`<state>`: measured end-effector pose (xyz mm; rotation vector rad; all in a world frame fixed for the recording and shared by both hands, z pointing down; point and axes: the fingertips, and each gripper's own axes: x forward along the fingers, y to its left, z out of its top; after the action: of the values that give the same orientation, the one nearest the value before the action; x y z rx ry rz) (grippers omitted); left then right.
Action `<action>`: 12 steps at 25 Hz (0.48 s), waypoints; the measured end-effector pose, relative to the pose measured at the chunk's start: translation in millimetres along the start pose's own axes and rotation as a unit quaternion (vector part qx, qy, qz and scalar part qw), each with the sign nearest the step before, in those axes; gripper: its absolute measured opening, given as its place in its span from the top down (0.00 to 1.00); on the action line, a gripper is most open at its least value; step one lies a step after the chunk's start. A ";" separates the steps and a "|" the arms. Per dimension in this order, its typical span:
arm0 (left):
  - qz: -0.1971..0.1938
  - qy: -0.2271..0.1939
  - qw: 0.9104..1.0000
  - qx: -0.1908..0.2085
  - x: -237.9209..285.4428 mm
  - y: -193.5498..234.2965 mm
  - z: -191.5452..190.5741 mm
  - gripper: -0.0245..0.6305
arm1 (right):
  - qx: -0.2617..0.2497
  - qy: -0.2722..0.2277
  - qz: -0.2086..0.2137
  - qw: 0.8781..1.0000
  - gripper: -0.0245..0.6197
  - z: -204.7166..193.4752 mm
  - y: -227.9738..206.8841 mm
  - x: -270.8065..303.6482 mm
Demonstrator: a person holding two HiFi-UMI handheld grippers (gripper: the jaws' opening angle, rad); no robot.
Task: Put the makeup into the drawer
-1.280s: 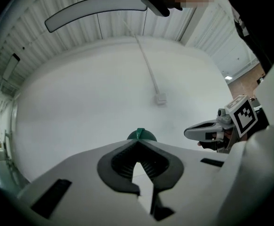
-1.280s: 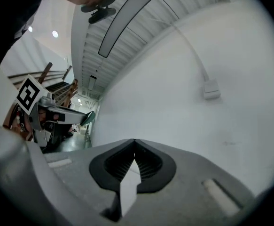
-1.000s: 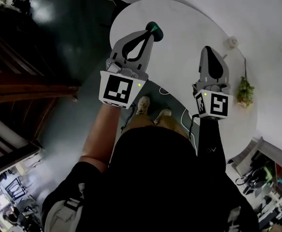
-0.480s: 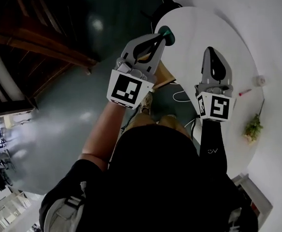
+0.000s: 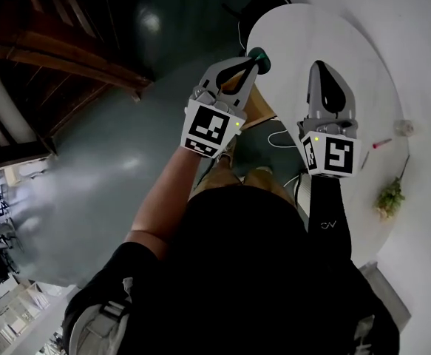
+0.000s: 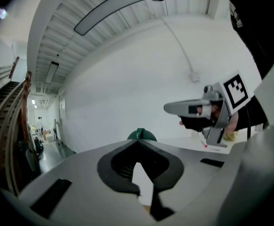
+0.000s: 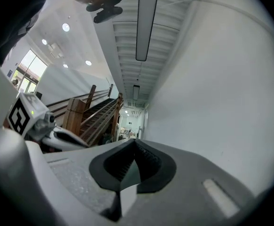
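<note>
My left gripper (image 5: 252, 61) is shut on a small dark green round makeup container (image 5: 260, 59); its green cap (image 6: 141, 134) peeks over the jaw tips in the left gripper view. It hangs at the near left edge of the white round table (image 5: 326, 43), above a brown wooden box (image 5: 255, 108) that may be the drawer. My right gripper (image 5: 318, 66) is over the table, its jaws closed together with nothing between them (image 7: 134, 142). Each gripper shows in the other's view: the right gripper (image 6: 174, 108) and the left gripper (image 7: 80, 145).
A red pen-like item (image 5: 381, 143), a small jar (image 5: 404, 128) and a green plant (image 5: 391, 197) lie at the table's right side. A wooden staircase (image 5: 52, 58) rises at the left across the dark floor. A cable (image 5: 278, 139) lies by my feet.
The head view has swung, so the table now sits further right. Both grippers have moved across; the left one sank toward the table's edge with the green container still in it.
</note>
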<state>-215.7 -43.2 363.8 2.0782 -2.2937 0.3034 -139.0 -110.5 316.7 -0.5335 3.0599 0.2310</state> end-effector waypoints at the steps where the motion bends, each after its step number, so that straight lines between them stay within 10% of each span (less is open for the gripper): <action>1: -0.004 0.021 1.000 -0.008 4.1 -1.6 -20.7 0.95 | 0.000 0.002 0.000 1.000 0.96 -1.7 -0.2 0.5; 12: -0.031 0.241 0.966 -0.087 16.2 -24.8 -225.6 0.95 | 0.009 0.032 -0.029 0.999 0.96 -25.1 -18.2 -7.1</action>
<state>-217.0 -24.0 590.5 1.7474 -1.8927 0.5180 -126.2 -128.8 339.3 -0.6387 3.1002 0.1883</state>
